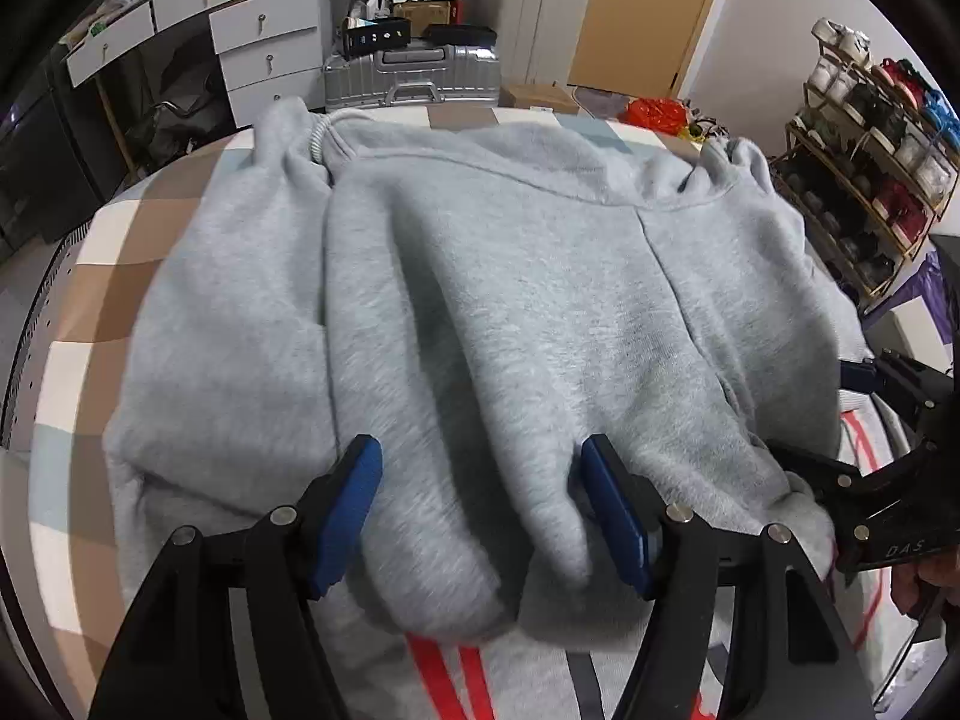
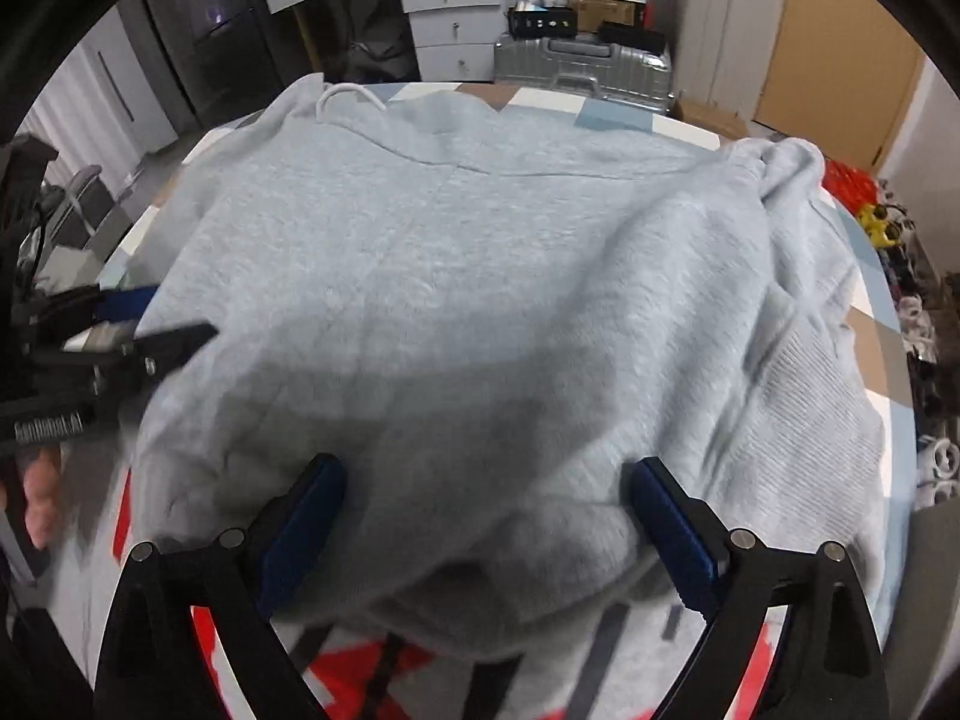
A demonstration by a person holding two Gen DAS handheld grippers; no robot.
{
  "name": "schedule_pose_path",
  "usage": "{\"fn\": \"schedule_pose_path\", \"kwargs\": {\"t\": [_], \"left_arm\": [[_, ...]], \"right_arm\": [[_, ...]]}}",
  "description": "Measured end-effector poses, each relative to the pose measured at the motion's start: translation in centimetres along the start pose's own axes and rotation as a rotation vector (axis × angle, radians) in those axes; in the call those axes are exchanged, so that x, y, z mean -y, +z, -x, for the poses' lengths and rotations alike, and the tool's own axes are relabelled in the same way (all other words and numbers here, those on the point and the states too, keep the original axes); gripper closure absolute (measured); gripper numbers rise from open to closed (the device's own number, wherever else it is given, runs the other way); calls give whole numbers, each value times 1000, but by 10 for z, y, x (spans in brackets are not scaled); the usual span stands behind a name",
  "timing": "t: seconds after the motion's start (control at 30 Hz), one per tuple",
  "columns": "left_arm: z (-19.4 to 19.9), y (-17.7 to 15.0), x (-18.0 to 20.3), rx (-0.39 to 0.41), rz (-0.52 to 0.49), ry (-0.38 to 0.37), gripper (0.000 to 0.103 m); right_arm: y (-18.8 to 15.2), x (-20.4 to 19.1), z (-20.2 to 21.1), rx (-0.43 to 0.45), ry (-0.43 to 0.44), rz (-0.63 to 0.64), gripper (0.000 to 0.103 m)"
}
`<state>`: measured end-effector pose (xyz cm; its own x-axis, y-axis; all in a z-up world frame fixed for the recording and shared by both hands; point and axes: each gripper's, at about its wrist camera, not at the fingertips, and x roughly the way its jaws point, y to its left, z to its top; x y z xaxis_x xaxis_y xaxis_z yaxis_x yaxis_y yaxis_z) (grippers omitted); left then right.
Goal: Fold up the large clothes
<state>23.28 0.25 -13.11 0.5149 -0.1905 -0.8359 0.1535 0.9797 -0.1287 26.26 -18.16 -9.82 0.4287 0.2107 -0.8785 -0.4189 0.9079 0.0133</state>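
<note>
Lying bunched between both spread jaws, the grey hoodie [image 1: 480, 300] goes ungripped.

White drawers [image 1: 264, 42], silver suitcase [image 1: 414, 75], shoe rack [image 1: 870, 180] line the room.

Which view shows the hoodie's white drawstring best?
The right wrist view: the white drawstring shows as a clear loop at the grey hoodie's far edge. The left wrist view shows only a short piece between folds.
</note>
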Motion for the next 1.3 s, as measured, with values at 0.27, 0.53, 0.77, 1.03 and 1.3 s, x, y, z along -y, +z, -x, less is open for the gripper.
{"fn": "schedule_pose_path", "kwargs": {"t": [0.27,0.53,0.77,1.03,1.3], "left_arm": [[16,4,-10,37,-22,45,38],[12,-33,-56,-65,188,-126,38],[95,-86,-34,57,92,-85,38],[150,-162,-6,119,18,100,38],[171,-217,-30,96,123,128,33]], "right_arm": [[8,37,29,52,-88,-28,6],[-38,83,27,14,45,-228,7],[-116,64,129,277,153,-275,6],[-180,-7,202,537,156,-201,0],[-238,-36,202,649,278,-254,0]]}}
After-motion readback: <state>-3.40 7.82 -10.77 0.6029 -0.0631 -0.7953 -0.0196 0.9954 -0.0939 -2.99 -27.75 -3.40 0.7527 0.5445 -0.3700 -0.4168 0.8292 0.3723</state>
